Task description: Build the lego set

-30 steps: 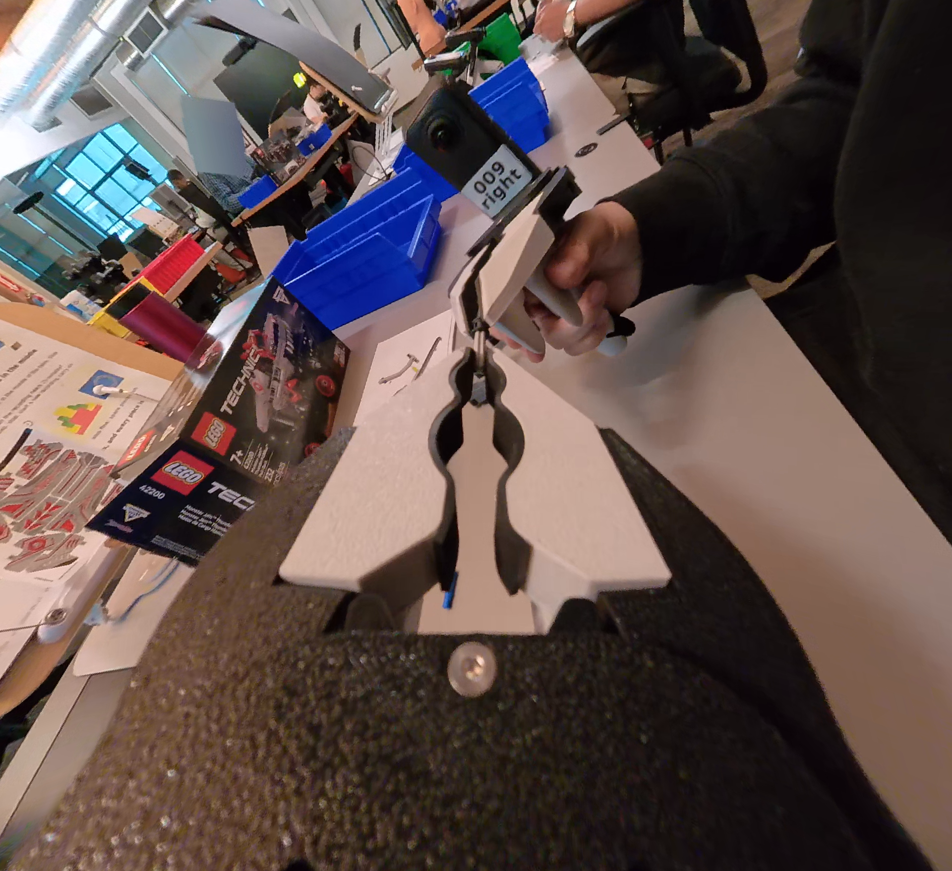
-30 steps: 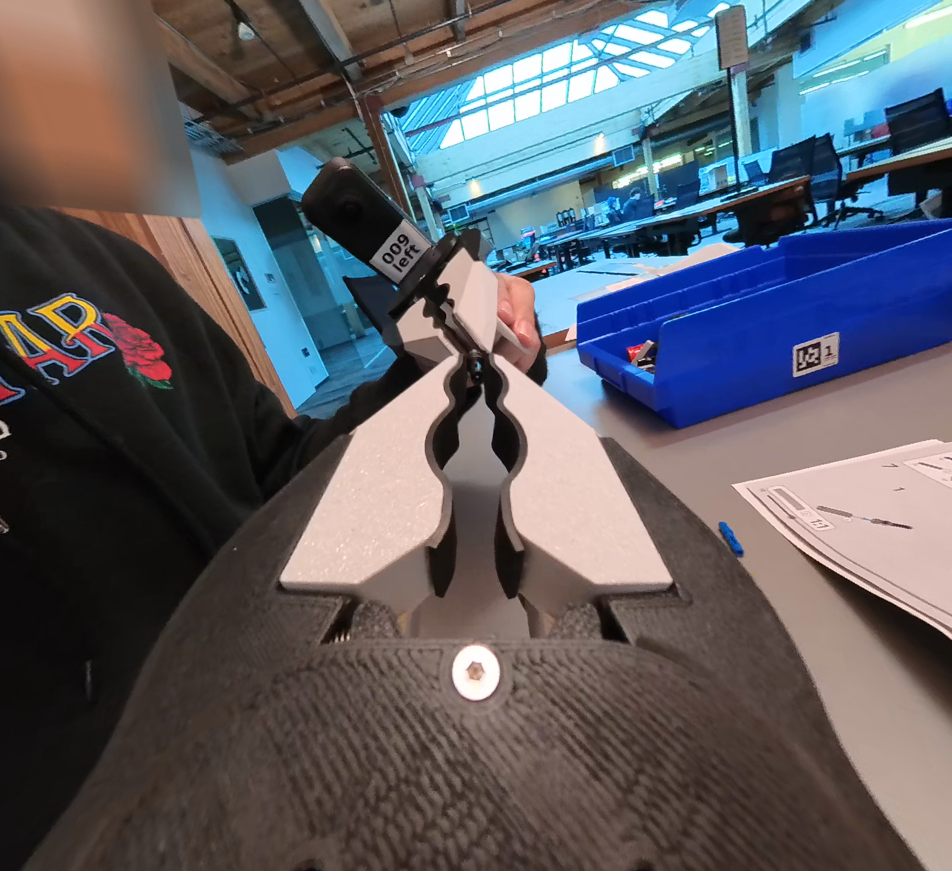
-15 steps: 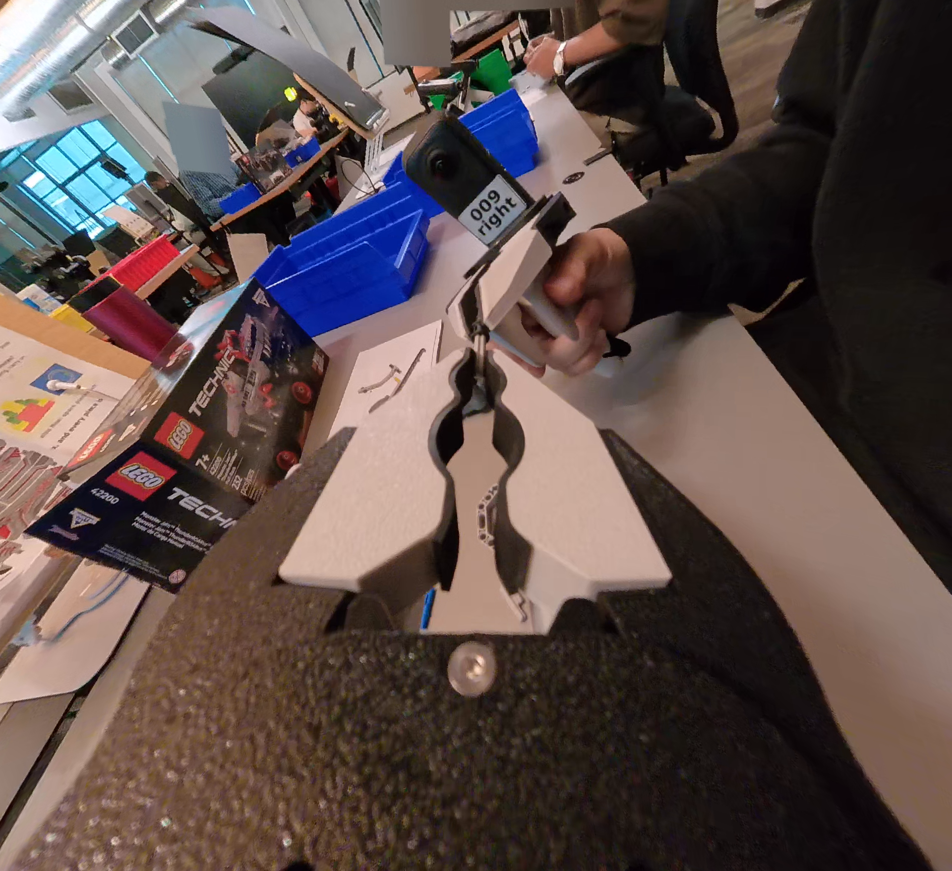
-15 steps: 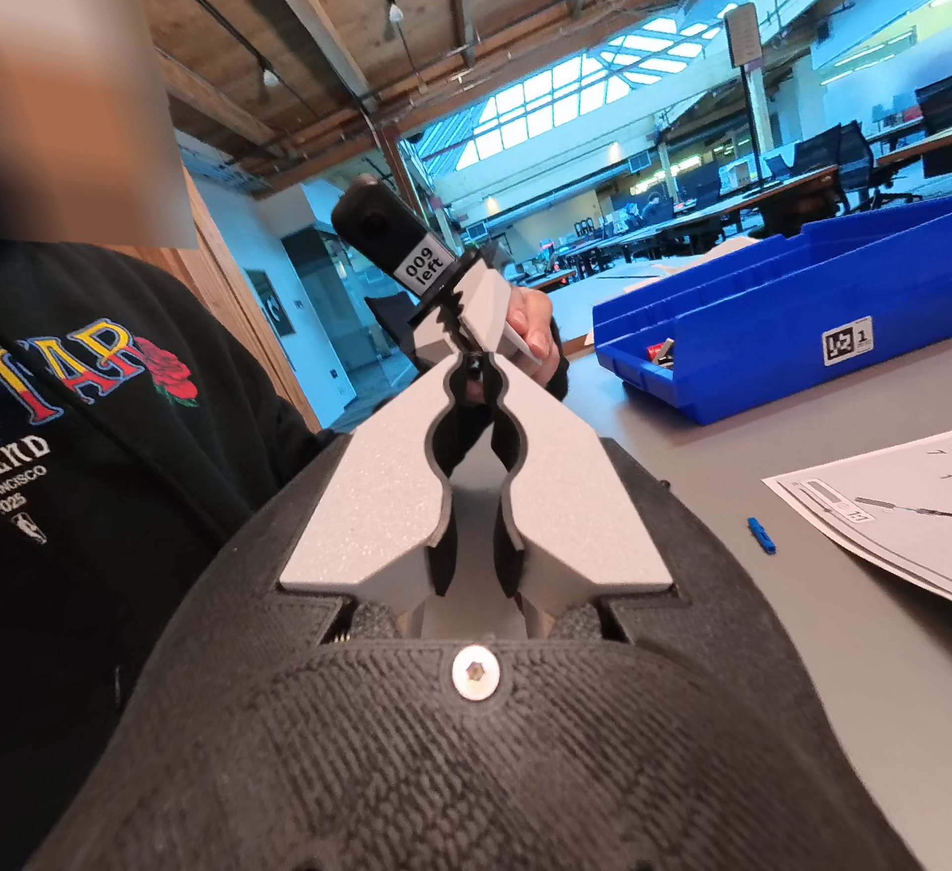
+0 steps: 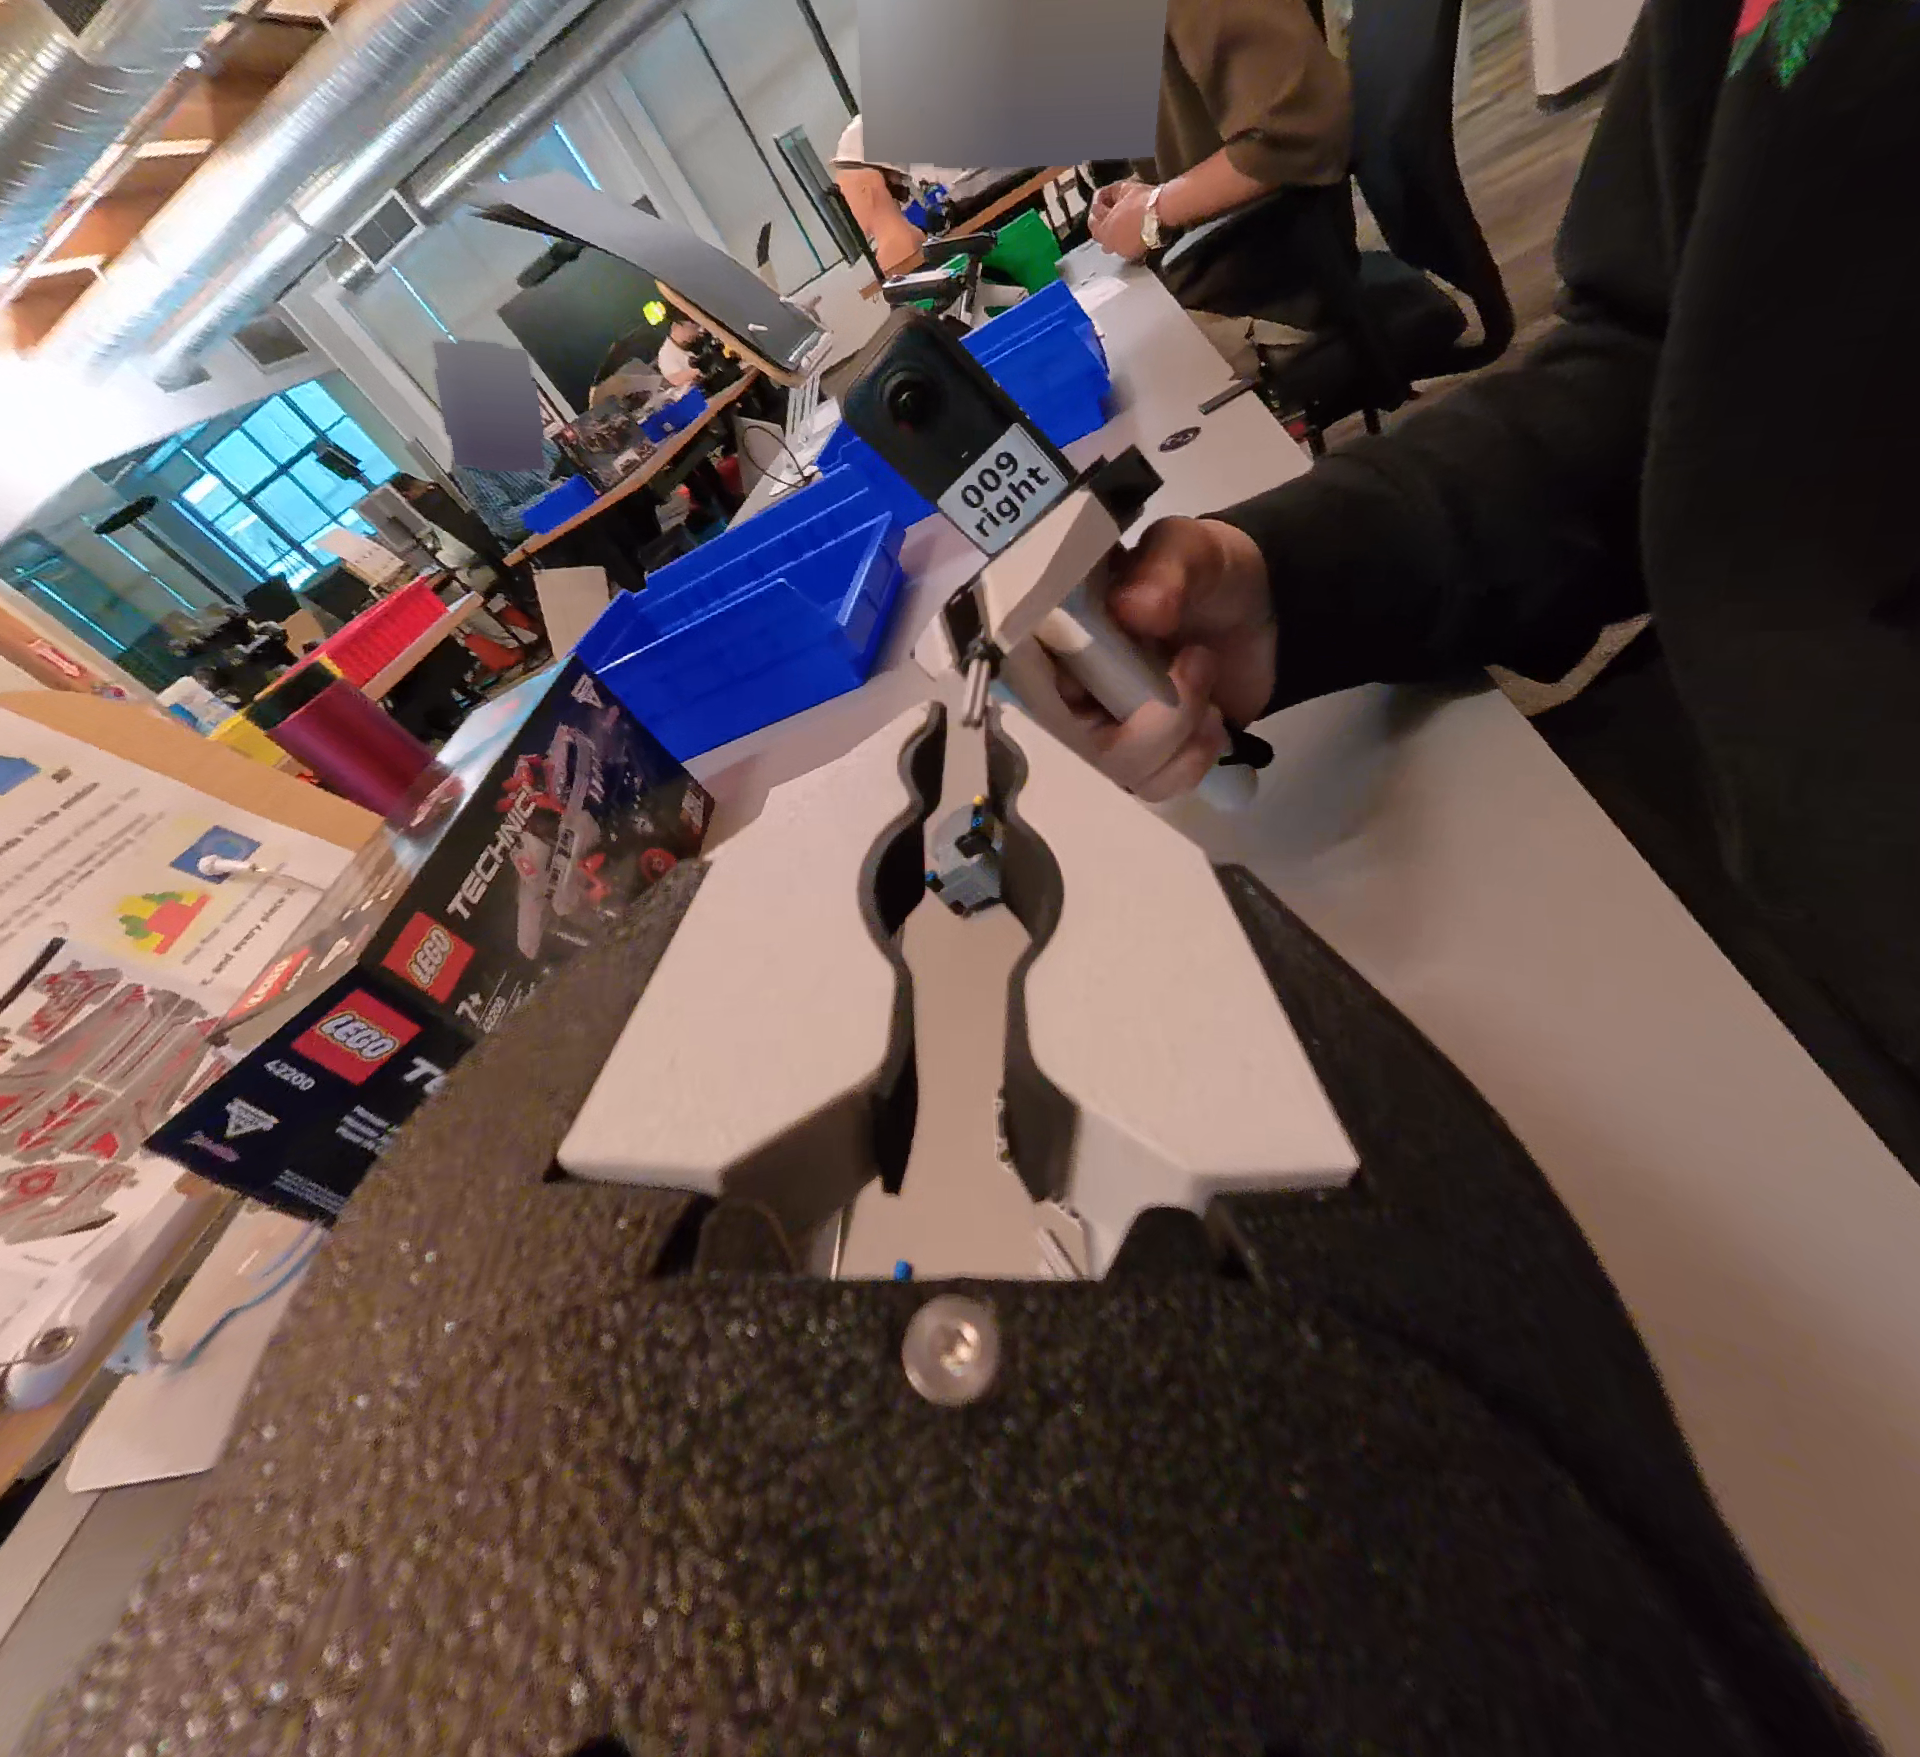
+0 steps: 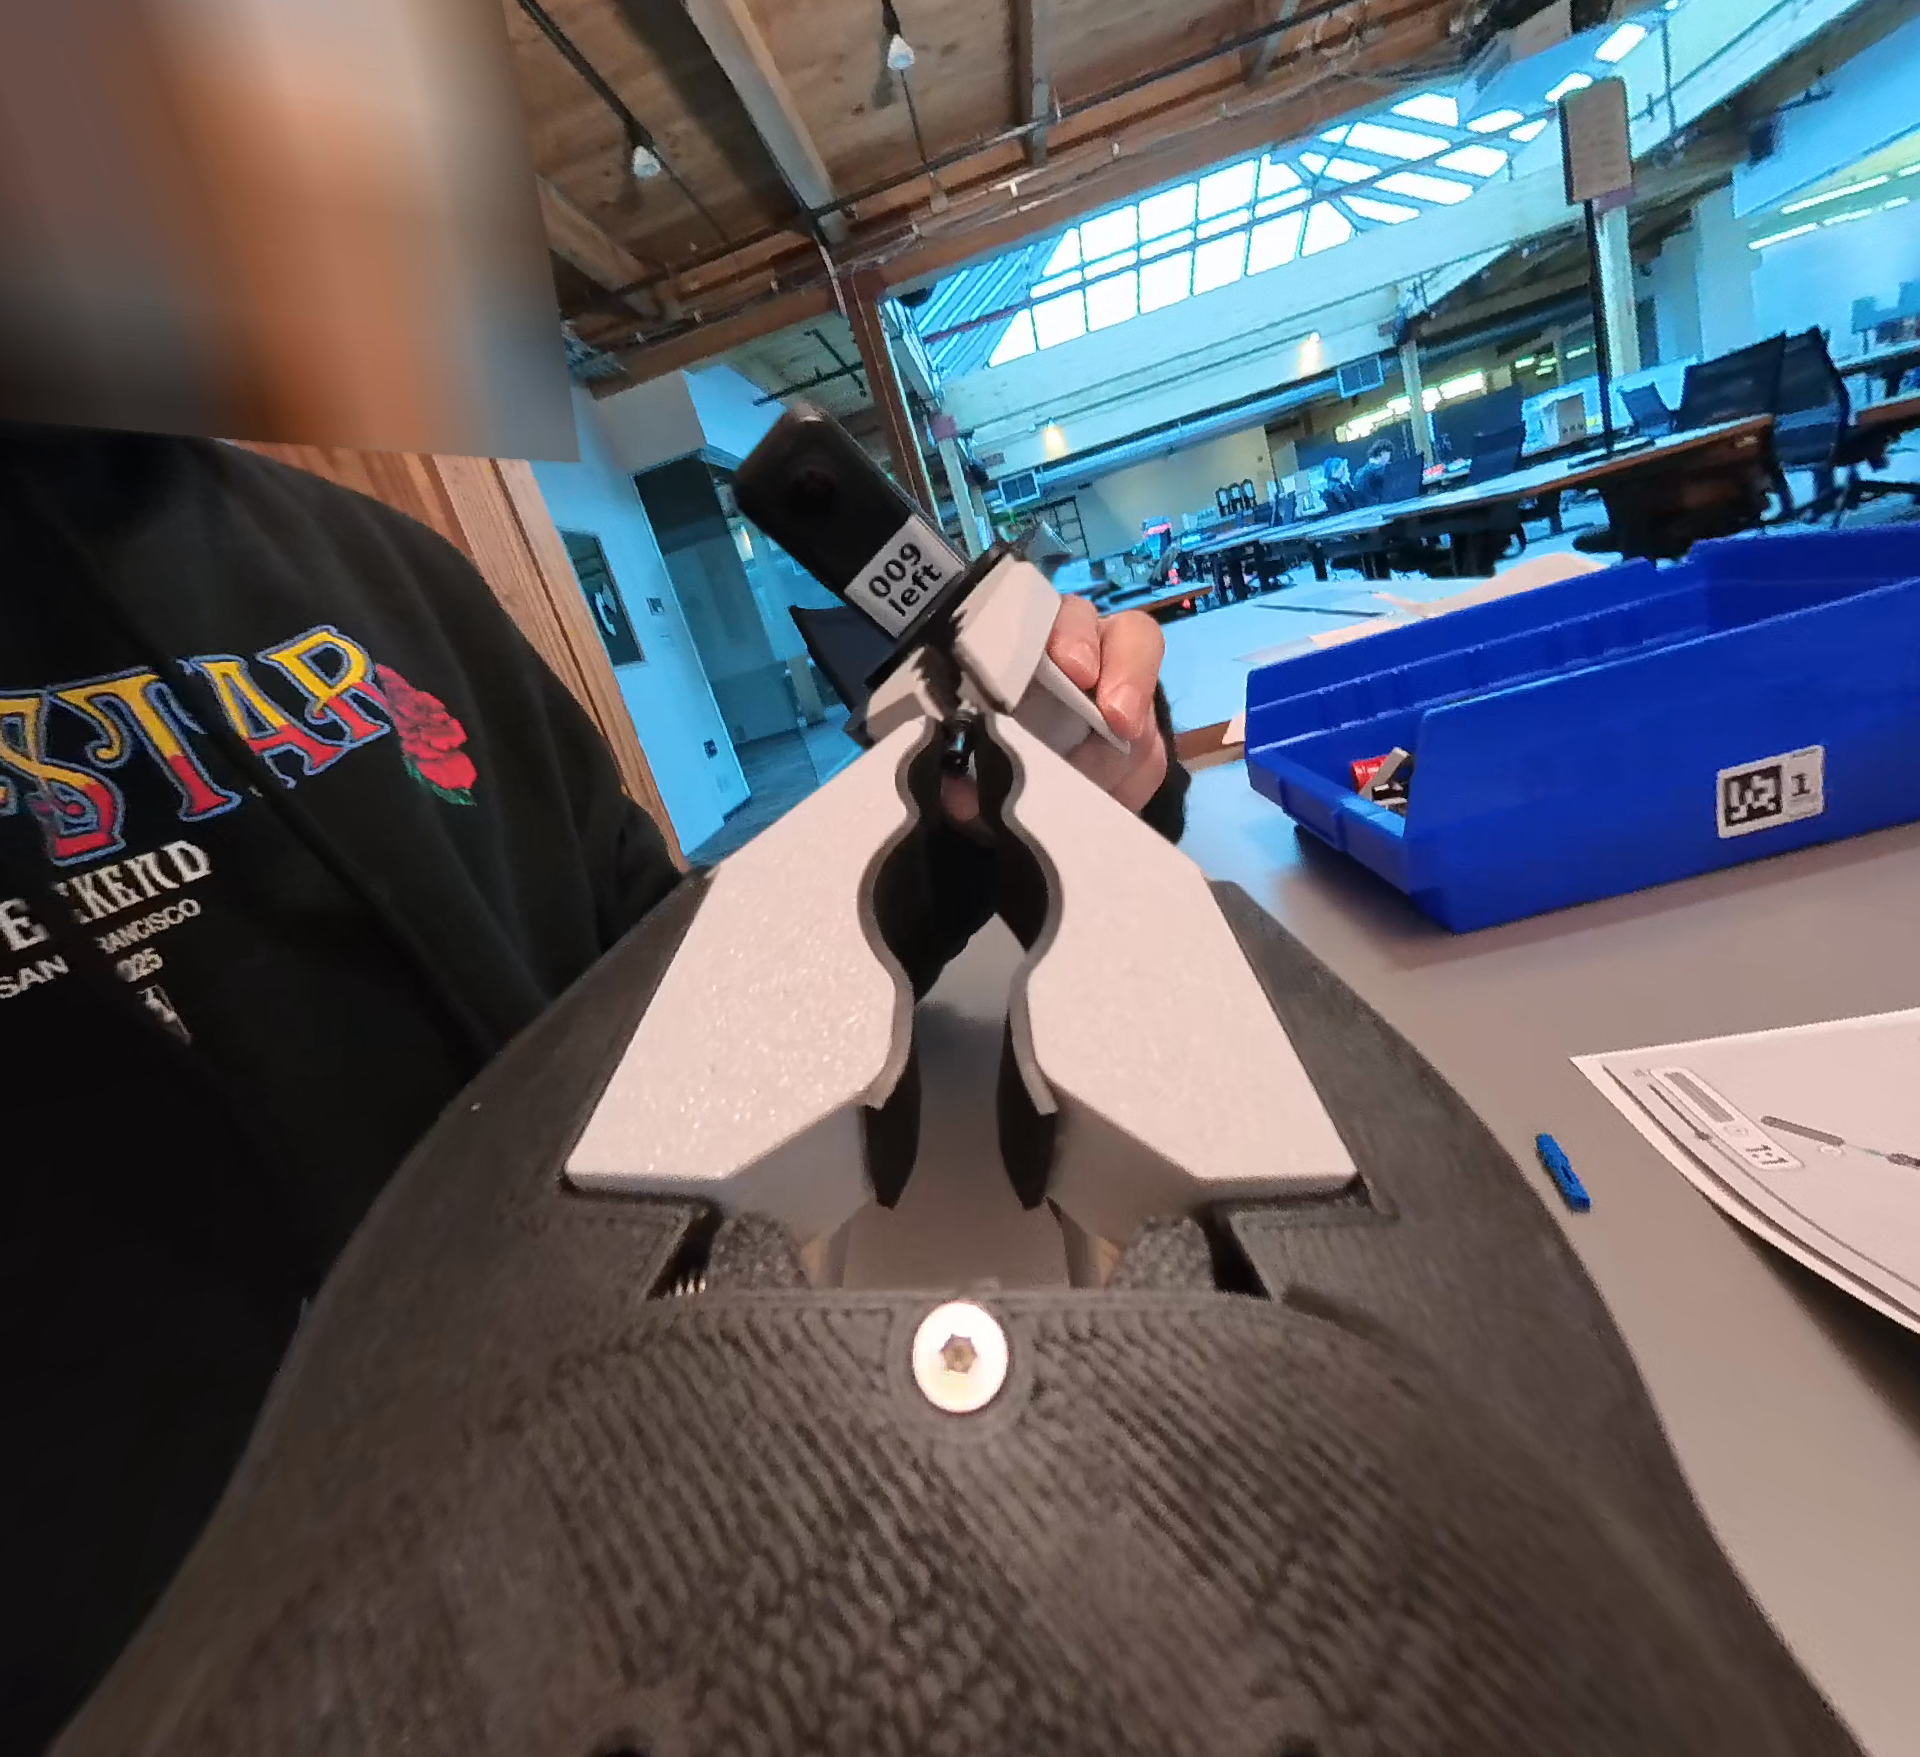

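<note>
We hold the left gripper (image 5: pixel 966 731) with its jaws parted by a narrow gap and gripping nothing. Seen through that gap, a small grey lego assembly with black and blue bits (image 5: pixel 964 860) lies on the pale grey desk (image 5: pixel 1455 928), beyond the tips. The right gripper (image 6: pixel 961 751) has its jaws nearly closed on a thin grey lego axle (image 5: pixel 974 687); its tips almost meet the left gripper's.

Small grey lego assembly (image 5: pixel 966 866) with black and yellow bits sits on the desk (image 5: pixel 1455 928), seen through the finger gap. Thin grey axle (image 5: pixel 974 691) hangs upright above it. Loose blue pin (image 6: pixel 1562 1171) lies flat on the desk just beside the instruction sheet (image 6: pixel 1787 1146).
</note>
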Demonstrator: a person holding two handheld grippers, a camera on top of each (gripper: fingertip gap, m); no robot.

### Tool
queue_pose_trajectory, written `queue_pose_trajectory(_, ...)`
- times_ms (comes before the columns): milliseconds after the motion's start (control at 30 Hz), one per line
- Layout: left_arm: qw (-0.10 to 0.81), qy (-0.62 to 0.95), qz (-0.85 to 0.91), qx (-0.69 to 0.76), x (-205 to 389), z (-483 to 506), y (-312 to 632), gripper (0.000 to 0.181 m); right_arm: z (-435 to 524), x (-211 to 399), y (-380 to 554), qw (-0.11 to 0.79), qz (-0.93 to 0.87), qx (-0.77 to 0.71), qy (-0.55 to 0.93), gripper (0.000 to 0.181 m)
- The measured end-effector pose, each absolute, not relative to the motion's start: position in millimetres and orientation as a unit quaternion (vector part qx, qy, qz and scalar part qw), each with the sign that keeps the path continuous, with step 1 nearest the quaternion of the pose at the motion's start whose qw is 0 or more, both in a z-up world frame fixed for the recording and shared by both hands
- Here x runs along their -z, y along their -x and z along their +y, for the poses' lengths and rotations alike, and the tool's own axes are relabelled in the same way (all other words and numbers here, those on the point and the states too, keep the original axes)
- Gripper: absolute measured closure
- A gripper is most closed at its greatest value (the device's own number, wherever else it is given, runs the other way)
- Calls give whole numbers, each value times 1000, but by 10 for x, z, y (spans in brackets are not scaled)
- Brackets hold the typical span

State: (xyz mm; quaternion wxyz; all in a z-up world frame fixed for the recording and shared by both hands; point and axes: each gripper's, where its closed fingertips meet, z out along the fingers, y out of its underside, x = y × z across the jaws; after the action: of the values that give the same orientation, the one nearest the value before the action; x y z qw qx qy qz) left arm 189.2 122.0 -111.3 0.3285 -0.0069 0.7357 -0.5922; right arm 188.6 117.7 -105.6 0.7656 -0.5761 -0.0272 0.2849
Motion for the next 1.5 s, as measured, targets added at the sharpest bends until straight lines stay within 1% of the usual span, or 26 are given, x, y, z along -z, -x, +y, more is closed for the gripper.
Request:
queue_pose_trajectory(133,317,13,731,605,1075,1245,-1863,179,1114,1020,-1867,781,-55,-262,564,177)
queue_pose_trajectory(333,277,0,735,619,1072,1139,-1750,170,1062,970,-1725,805,-127,-187,548,177)
queue_pose_trajectory(400,273,-1,725,632,1013,1119,-1724,170,1052,963,-1693,804,-129,-205,542,177)
queue_pose_trajectory(467,278,-7,726,629,997,1083,-1709,179,1046,918,-1711,809,-103,-248,523,177)
queue_pose_trajectory(633,297,3,724,623,941,1076,-1747,181,1069,862,-1722,803,-50,-353,477,178)
queue_pose_trajectory(767,305,6,734,607,962,1099,-1767,180,1089,881,-1745,798,-33,-377,470,178)
queue_pose_trajectory(967,301,9,746,594,997,1132,-1768,180,1119,911,-1736,800,-39,-348,488,177)
queue_pose_trajectory(1100,279,26,747,603,1017,1150,-1791,180,1144,950,-1746,802,-60,-271,530,177)
queue_pose_trajectory(1167,255,44,741,620,1006,1158,-1808,181,1165,995,-1762,798,-82,-196,564,176)
queue_pose_trajectory(1300,204,91,725,652,989,1186,-1872,181,1186,1004,-1879,789,-110,-19,604,165)
queue_pose_trajectory(1367,187,119,719,658,985,1198,-1923,181,1197,1023,-1983,771,-117,73,621,158)
queue_pose_trajectory(1500,167,171,723,649,1016,1191,-2006,181,1216,1092,-2031,713,-173,221,643,161)
